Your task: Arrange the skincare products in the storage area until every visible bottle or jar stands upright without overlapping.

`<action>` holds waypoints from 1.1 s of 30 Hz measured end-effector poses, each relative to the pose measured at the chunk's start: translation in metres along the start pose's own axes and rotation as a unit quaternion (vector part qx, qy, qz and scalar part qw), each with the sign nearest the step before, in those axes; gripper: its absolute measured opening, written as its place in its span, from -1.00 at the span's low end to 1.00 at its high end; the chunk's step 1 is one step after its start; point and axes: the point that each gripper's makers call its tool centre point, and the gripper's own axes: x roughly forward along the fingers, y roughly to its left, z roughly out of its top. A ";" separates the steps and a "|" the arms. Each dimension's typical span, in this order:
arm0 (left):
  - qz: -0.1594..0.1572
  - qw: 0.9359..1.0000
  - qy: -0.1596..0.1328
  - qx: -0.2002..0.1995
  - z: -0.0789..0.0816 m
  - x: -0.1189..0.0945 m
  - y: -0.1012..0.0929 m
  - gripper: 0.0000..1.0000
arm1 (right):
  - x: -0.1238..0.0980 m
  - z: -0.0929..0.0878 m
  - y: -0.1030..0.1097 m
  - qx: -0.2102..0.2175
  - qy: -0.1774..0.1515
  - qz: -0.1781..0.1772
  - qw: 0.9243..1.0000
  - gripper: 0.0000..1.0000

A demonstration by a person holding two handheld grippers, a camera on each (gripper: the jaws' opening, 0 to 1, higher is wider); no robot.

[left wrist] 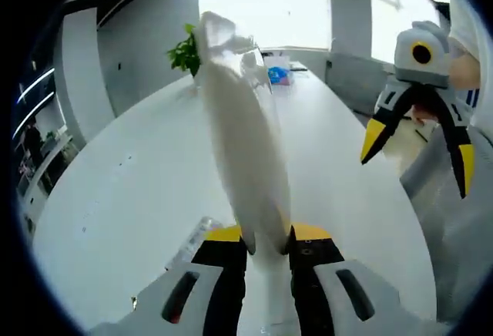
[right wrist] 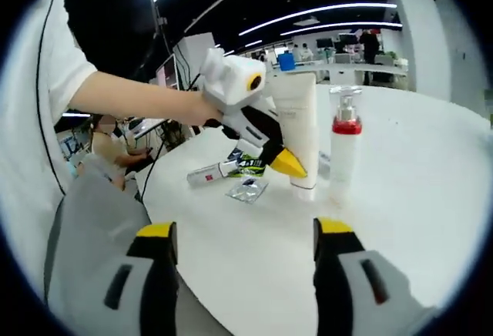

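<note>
A white squeeze tube (right wrist: 302,132) is being clamped near its lower end by the left claw (left wrist: 266,245), evidently so that it can be stood cap-down on the white counter (right wrist: 400,197); in the right gripper view the tube is being held upright with its cap touching the counter, and the left claw (right wrist: 271,155) is seen gripping it from the side. Just beside the tube, a pump bottle with a red collar (right wrist: 343,147) is standing upright, apart from it, which suggests an orderly row is being built. On the other side of the tube, a small tube (right wrist: 223,170) is lying flat and a foil sachet (right wrist: 246,189) is lying next to it, so the arrangement is judged unfinished. The right claw (right wrist: 244,247) is being held spread and empty, near the tube, probably ready to steady it or to fetch the lying tube; it is also seen from the left gripper view (left wrist: 416,147), jaws parted.
</note>
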 end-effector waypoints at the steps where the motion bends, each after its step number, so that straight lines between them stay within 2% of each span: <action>1: -0.001 1.000 -0.001 -0.001 0.000 0.001 0.001 -0.65 | -0.002 -0.001 -0.001 0.005 -0.002 -0.006 1.000 0.49; 8: -0.002 1.000 -0.003 -0.005 0.002 0.006 0.013 -0.65 | -0.012 -0.009 -0.009 0.018 0.004 -0.023 1.000 0.48; 22: -0.001 1.000 0.004 -0.011 0.001 0.007 0.014 -0.63 | -0.017 -0.014 -0.013 0.032 0.005 -0.034 0.999 0.47; 25: 0.001 1.000 0.015 -0.014 -0.005 0.008 0.014 -0.62 | -0.017 -0.013 -0.012 0.031 0.003 -0.034 0.999 0.47; 28: 0.001 0.999 0.027 -0.016 -0.011 0.008 0.013 -0.54 | -0.017 -0.012 -0.012 0.033 0.002 -0.033 0.999 0.48; 30: 0.002 0.999 0.022 -0.025 -0.010 0.007 0.012 -0.42 | -0.018 -0.011 -0.012 0.032 0.001 -0.034 0.999 0.48; 33: 0.008 0.999 0.023 -0.032 -0.011 0.005 0.013 -0.36 | -0.018 -0.010 -0.012 0.031 0.002 -0.034 0.999 0.49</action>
